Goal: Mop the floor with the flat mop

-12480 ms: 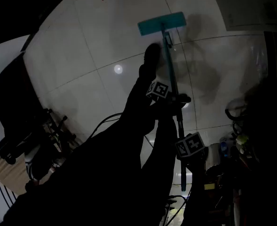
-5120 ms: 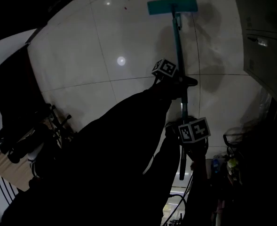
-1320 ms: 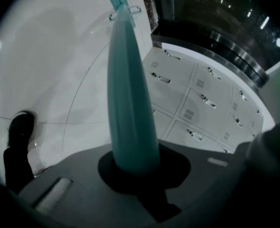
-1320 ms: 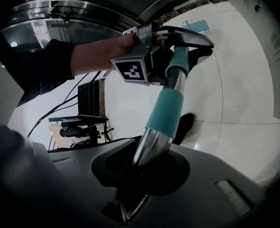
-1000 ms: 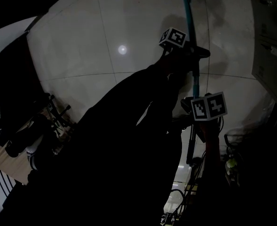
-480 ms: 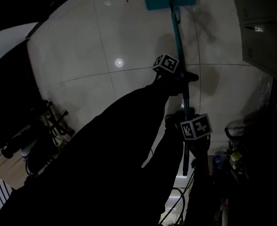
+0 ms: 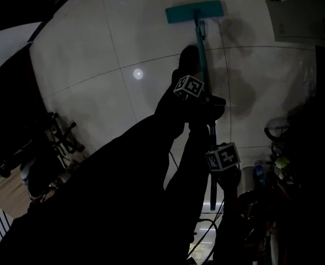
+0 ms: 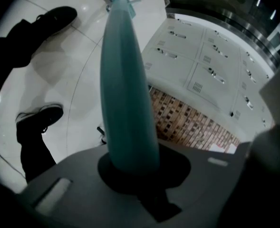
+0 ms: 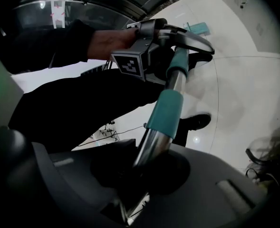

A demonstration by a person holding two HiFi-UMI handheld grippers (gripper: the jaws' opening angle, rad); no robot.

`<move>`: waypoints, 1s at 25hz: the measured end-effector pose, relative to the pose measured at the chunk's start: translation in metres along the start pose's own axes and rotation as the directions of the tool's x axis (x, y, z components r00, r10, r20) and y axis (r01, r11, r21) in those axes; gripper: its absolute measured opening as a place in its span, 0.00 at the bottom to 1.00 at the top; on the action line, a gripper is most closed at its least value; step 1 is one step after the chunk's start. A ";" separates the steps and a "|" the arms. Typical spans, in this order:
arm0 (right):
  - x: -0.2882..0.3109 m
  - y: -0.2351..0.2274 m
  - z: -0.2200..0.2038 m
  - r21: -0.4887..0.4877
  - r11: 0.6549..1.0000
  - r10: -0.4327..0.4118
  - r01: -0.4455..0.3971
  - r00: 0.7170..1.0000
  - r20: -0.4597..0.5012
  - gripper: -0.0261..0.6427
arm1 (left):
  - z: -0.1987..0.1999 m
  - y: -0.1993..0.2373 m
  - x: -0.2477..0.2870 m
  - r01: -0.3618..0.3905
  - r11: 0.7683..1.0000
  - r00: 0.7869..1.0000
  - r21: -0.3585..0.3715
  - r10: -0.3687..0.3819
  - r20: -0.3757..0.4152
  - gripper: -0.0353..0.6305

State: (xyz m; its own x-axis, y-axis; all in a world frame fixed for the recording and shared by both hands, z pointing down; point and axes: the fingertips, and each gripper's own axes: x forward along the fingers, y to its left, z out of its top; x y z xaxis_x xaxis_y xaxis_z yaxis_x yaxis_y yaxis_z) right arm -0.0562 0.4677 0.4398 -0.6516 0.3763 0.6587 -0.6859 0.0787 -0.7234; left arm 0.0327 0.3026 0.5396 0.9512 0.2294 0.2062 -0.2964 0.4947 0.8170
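White tiled floor (image 7: pixel 96 54) is seen across upper & centre of the head view. Pale lockers (image 8: pixel 201 65) are seen at upper right of the left gripper view. The flat mop (image 7: pixel 198 32) is set w/ its teal head (image 7: pixel 194 11) on the floor at top centre; its handle (image 7: pixel 202 59) is run down to lower centre. At mid frame the left gripper (image 7: pixel 208 105) is clenched on the handle's teal part, fingers (image 8: pixel 82 175) closed round it. Below it, the right gripper (image 7: pixel 213 175) is clamped on the bare metal section.
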 end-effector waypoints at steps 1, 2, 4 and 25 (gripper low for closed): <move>0.003 -0.001 -0.013 0.000 1.000 0.000 0.000 1.000 -0.005 0.17 | -0.012 0.007 0.005 -0.004 1.000 1.000 -0.008 0.004 -0.008 0.13; 0.006 -0.001 -0.025 0.000 1.000 0.004 -0.004 1.000 -0.008 0.17 | -0.022 0.014 0.011 -0.008 1.000 1.000 -0.016 0.008 -0.014 0.13; 0.010 0.002 -0.042 0.008 1.000 0.026 -0.026 1.000 -0.001 0.17 | -0.040 0.028 0.022 -0.016 0.999 1.000 -0.032 0.015 -0.026 0.13; 0.002 -0.004 -0.002 0.061 0.996 0.064 -0.063 0.998 -0.015 0.17 | -0.003 0.028 0.019 0.006 0.998 1.000 -0.070 -0.008 -0.026 0.13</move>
State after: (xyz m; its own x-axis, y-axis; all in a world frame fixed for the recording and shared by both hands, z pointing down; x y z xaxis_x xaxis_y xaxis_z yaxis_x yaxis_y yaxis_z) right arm -0.0544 0.4697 0.4438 -0.6896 0.3941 0.6076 -0.6615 -0.0014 -0.7499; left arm 0.0425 0.3233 0.5649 0.9510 0.2472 0.1858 -0.2959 0.5532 0.7787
